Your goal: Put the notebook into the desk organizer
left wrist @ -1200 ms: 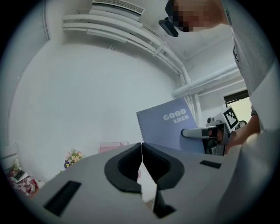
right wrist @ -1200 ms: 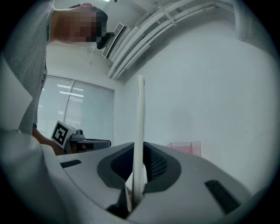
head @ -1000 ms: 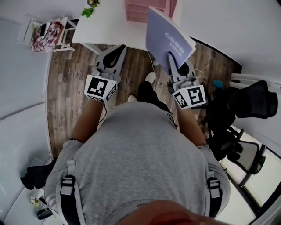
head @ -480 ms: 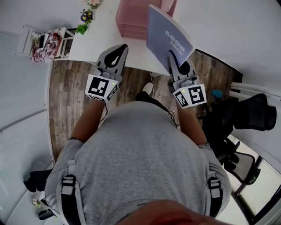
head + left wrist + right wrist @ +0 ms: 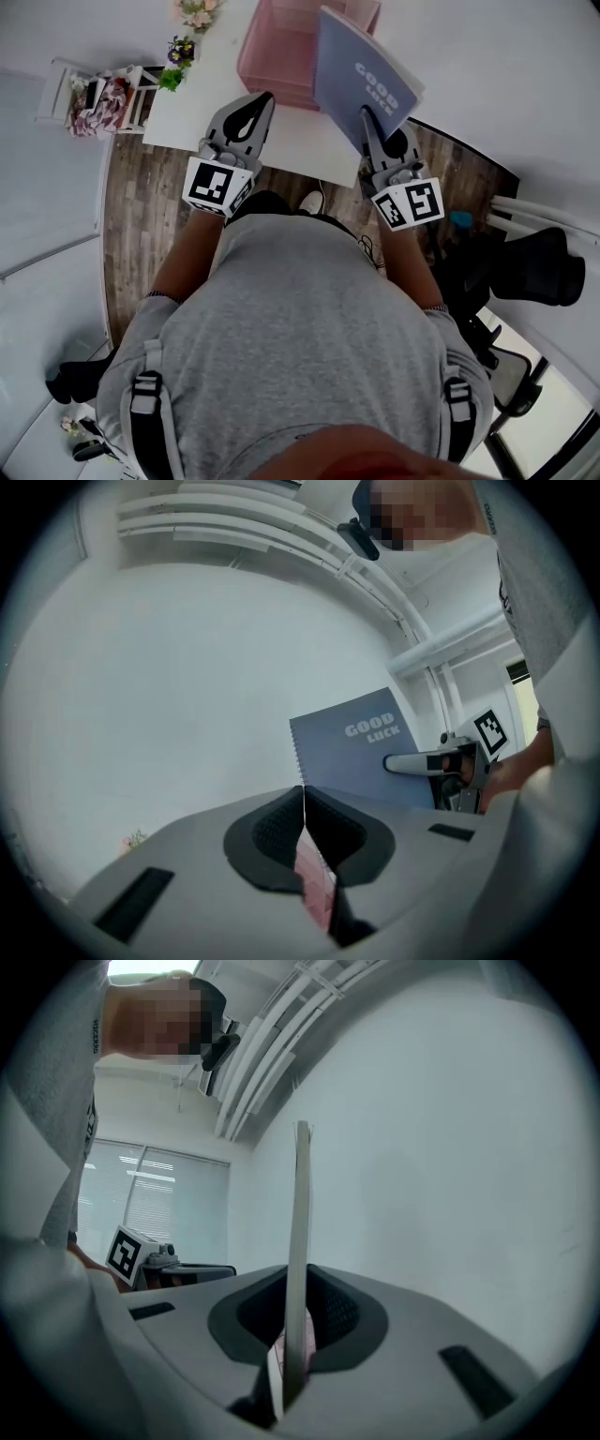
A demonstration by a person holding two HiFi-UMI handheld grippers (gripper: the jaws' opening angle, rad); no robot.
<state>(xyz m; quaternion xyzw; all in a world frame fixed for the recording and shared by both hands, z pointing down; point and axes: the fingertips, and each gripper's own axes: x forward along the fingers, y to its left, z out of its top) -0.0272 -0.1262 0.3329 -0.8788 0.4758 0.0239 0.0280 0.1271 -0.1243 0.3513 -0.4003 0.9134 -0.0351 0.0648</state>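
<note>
While my right gripper (image 5: 367, 114) clamps the lower edge of the upright notebook (image 5: 361, 75), the open-topped pink desk organizer (image 5: 277, 42) lies just to its left; my left gripper (image 5: 265, 97), jaws together and empty, hovers at the near edge of the table (image 5: 197, 103).

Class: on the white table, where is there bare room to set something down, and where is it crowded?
Bare: the table between the flowers and the organizer, and the near strip between the organizer and the table edge. Crowded: the far right, where the right gripper holds the notebook by the organizer.
</note>
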